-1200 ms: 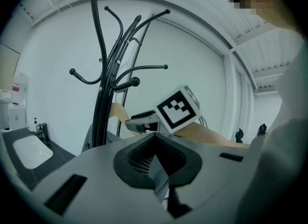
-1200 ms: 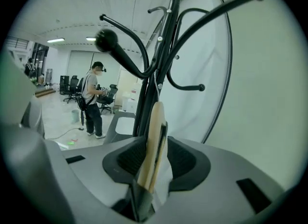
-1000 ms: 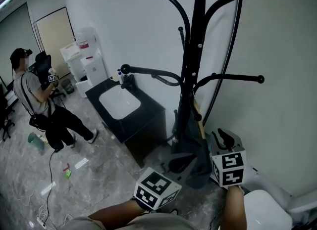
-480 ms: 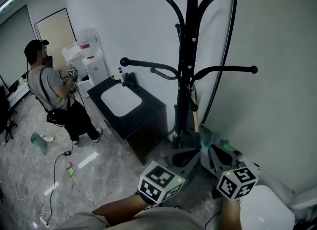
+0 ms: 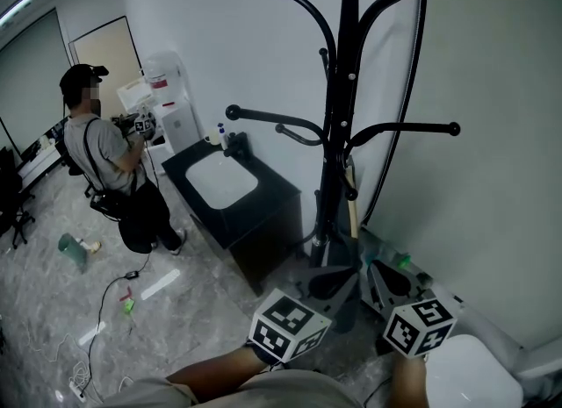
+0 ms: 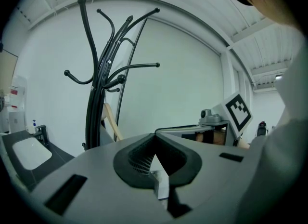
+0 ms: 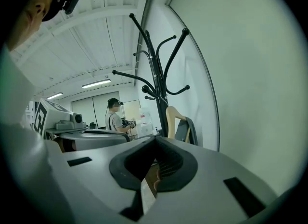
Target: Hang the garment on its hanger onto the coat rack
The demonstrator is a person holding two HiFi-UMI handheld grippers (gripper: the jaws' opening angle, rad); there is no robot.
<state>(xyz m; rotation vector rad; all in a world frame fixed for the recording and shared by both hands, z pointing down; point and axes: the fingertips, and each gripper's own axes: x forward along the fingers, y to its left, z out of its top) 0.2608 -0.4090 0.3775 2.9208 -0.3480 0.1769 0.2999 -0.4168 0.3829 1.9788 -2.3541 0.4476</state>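
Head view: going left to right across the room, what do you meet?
person → black cabinet with a white basin → coat rack

head view looks steeply down; both gripper views sit low, facing up at the shared coat rack (image 5: 337,134).

The grey floor (image 5: 53,301) bears the coat rack (image 5: 339,134), a black sink cabinet (image 5: 259,222) and loose cables (image 5: 99,310).
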